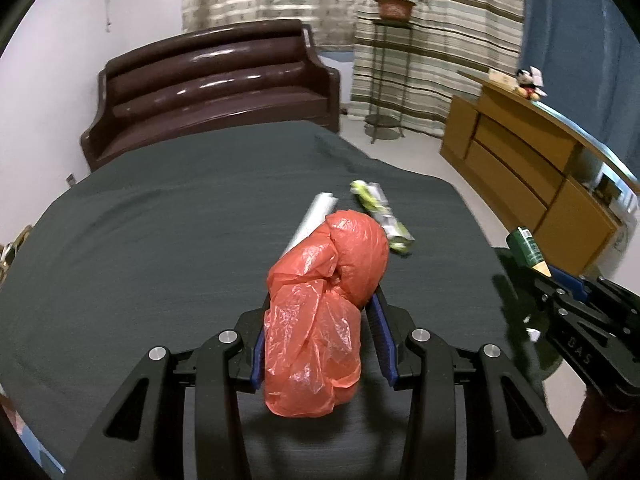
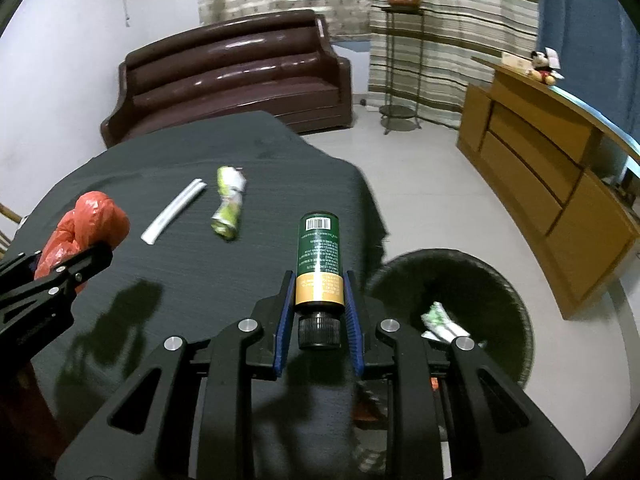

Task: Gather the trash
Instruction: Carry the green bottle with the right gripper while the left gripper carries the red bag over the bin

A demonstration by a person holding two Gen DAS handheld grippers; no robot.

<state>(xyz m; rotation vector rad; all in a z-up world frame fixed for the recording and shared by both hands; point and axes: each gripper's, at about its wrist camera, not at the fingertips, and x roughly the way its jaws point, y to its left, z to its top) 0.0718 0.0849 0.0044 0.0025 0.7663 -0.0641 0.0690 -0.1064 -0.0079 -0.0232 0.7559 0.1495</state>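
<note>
Through the left wrist camera, I have the left gripper (image 1: 318, 320) clamped on a crumpled red plastic bag (image 1: 324, 300), which bulges up and forward out of the blue pads above the dark table (image 1: 160, 220). Beyond the bag lie a white paper roll (image 1: 316, 212) and a crushed green wrapper (image 1: 382, 216), both well short of the table's far edge. The right gripper (image 1: 560, 280) shows off the table's right side, with the green bottle (image 1: 526, 246) sticking out of it. Through the right wrist camera, I see that gripper (image 2: 319, 300) closed narrowly on the bottle (image 2: 319, 256) near its gold band, black cap toward the camera, long axis running straight out along the fingers. The black trash bin (image 2: 480, 280) stands on the floor just off the table's right edge, lower right of the bottle, with some wrappers already inside. I judge the right hand to be the nearer of the two to the bin, so the bottle should swing right and down first; the left hand's bag must cross the table's near right corner to follow.
</note>
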